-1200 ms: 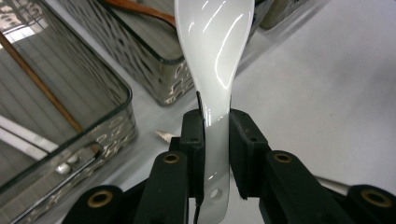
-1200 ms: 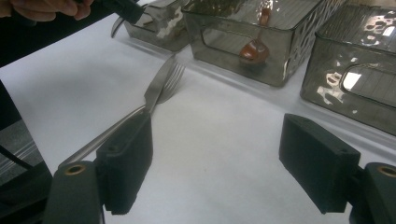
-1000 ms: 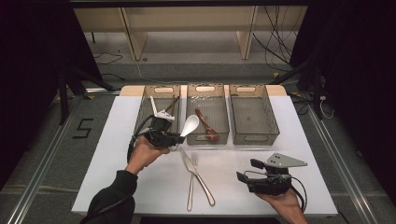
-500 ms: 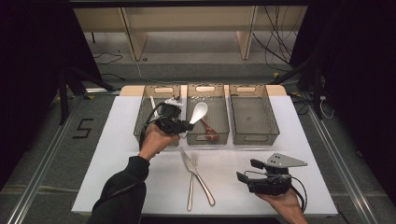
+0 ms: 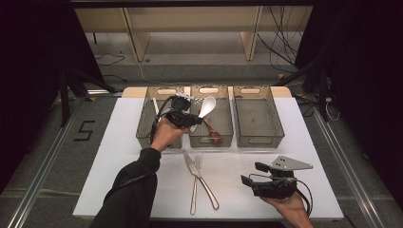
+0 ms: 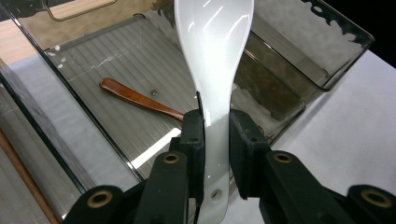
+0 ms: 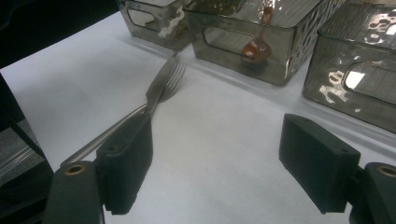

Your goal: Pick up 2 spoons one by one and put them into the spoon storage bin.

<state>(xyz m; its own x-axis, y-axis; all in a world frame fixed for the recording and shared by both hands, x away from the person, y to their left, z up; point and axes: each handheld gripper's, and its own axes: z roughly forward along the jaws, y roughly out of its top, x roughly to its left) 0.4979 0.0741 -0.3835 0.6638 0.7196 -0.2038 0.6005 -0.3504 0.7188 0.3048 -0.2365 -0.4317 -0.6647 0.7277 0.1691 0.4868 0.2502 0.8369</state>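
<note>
My left gripper (image 5: 190,117) is shut on the handle of a white ceramic spoon (image 5: 207,106), whose bowl hangs over the middle bin (image 5: 225,124). In the left gripper view the white spoon (image 6: 215,56) rises from between the jaws of the left gripper (image 6: 215,135), above a brown wooden spoon (image 6: 140,99) lying on the bin's ribbed floor (image 6: 107,60). A metal fork (image 5: 194,190) and knife (image 5: 205,185) lie crossed on the white table. My right gripper (image 5: 252,173) is held open near the front right; the right gripper (image 7: 222,163) has nothing between its jaws.
Three smoky see-through bins stand in a row at the back: left bin (image 5: 147,126), middle, right bin (image 5: 256,114). A thin pale item (image 5: 155,105) lies in the left bin. In the right gripper view the fork and knife (image 7: 161,86) lie ahead on the left.
My left gripper has carried the white spoon away from the person and to the right, from the left bin's near edge to over the middle bin. The right gripper has stayed still.
</note>
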